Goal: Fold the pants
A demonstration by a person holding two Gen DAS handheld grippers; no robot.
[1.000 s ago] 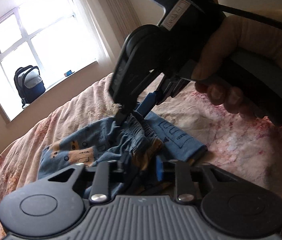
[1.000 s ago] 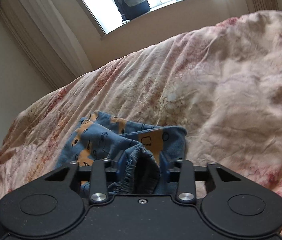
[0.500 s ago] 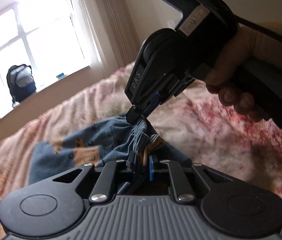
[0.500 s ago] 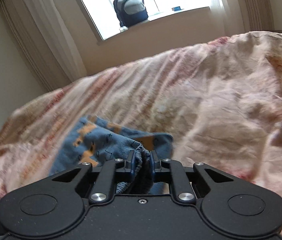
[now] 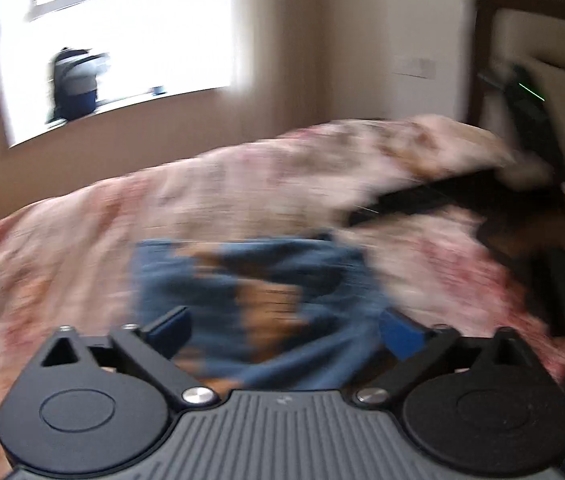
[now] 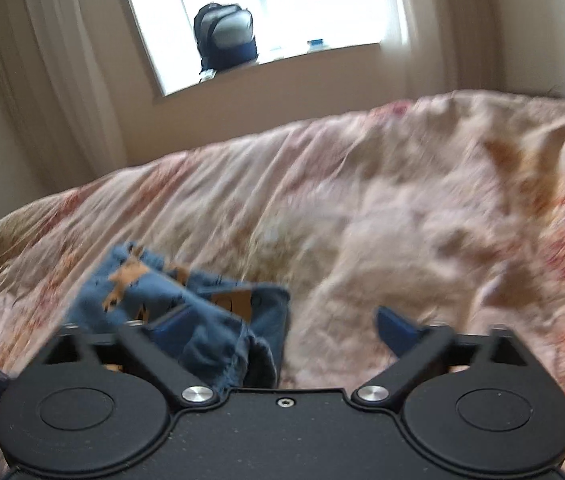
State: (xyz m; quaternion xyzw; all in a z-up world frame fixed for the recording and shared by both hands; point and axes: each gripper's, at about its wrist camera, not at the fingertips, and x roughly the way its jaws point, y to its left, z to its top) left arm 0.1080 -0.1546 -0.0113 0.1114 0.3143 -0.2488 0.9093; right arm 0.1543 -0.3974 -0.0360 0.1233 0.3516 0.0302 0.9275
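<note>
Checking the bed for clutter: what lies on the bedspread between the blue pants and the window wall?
Nothing: in the right wrist view, only bare floral bedspread stretches from the blue pants to the wall below the window.

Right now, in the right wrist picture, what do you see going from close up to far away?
Right gripper, jaws opening wide → blue pants → pink bedspread → wall under the window → backpack on the sill.
</note>
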